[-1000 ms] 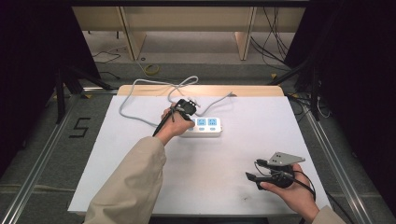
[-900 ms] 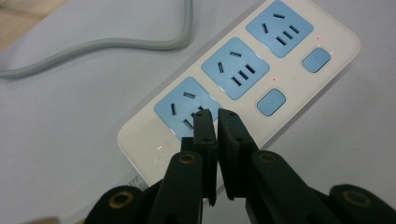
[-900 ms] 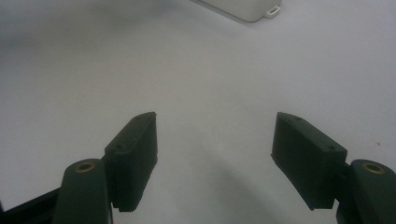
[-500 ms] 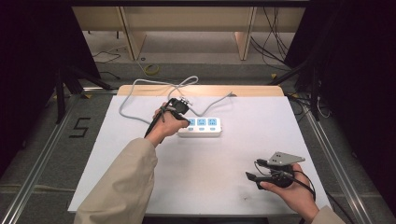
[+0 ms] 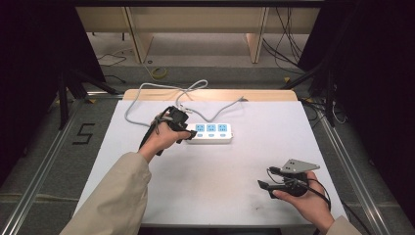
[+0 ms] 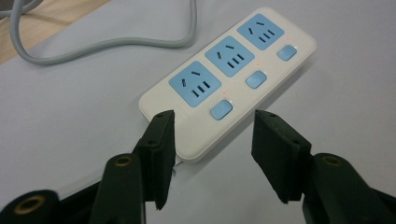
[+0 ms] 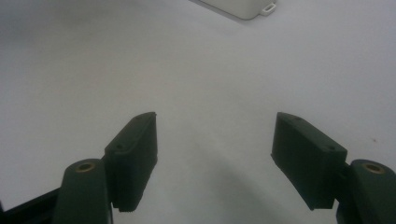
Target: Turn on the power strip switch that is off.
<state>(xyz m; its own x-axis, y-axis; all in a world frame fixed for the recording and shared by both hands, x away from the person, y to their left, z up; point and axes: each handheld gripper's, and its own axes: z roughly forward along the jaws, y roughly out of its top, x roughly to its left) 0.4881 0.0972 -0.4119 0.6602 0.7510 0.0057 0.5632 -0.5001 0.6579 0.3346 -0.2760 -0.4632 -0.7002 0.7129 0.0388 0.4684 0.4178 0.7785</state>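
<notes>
A white power strip (image 5: 211, 132) with three blue sockets and three blue switches lies across the middle of the white table; its grey cord (image 5: 147, 90) loops off toward the far edge. My left gripper (image 5: 183, 131) sits at the strip's left end, open, its jaws just short of the strip (image 6: 224, 84) and the nearest switch (image 6: 221, 110). My right gripper (image 5: 264, 187) rests low at the table's near right, open over bare tabletop, with a corner of the strip (image 7: 243, 7) far ahead.
The white table (image 5: 244, 166) has a wooden strip along its far edge. Metal rails run along both sides on the floor. Cables and a wooden frame stand beyond the far edge.
My left gripper has pulled back leftward from above the strip's sockets to its left end. The right gripper has stayed put.
</notes>
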